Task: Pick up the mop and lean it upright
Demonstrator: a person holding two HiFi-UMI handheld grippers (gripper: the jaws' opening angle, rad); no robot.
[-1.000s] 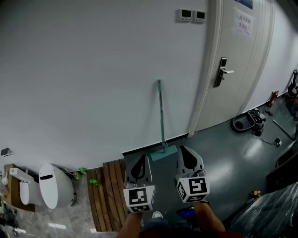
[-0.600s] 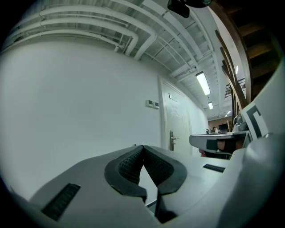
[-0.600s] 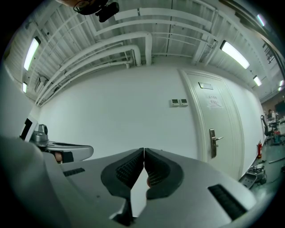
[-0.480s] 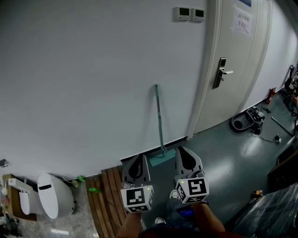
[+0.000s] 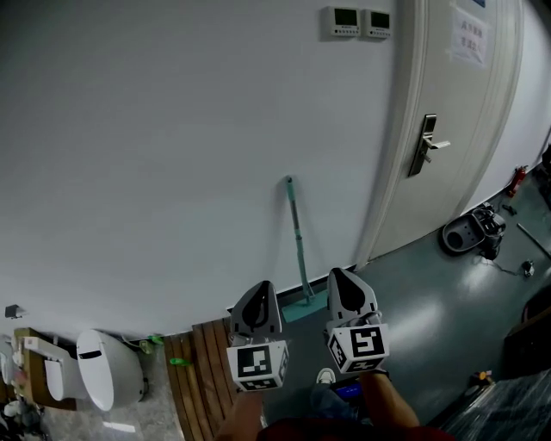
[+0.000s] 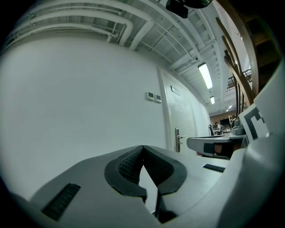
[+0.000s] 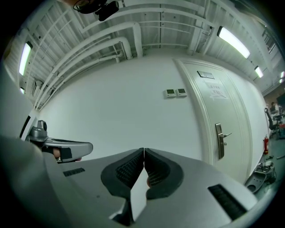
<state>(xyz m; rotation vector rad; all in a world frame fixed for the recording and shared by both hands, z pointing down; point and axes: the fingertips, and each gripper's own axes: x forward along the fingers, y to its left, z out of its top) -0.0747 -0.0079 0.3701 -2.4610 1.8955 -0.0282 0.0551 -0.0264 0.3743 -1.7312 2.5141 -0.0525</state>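
The mop leans upright against the white wall, its teal handle (image 5: 295, 232) rising from a teal head (image 5: 306, 307) on the floor at the wall's foot. Nothing holds it. My left gripper (image 5: 257, 289) and right gripper (image 5: 343, 276) are held level side by side in front of it, one on each side of the mop head. Both are shut and empty: the left gripper (image 6: 143, 147) has its pads meeting at the tip, and so does the right gripper (image 7: 144, 150). Neither gripper view shows the mop.
A white door (image 5: 465, 103) with a lever handle (image 5: 430, 145) stands right of the mop, two wall panels (image 5: 359, 21) above. A dark round device (image 5: 469, 232) lies on the grey floor. At left are a wooden slat mat (image 5: 200, 369) and a white toilet (image 5: 108, 370).
The mop has kept leaning on the wall. It now sits lower in the head view, its head nearer the gripper tips. Both grippers stayed shut and side by side.
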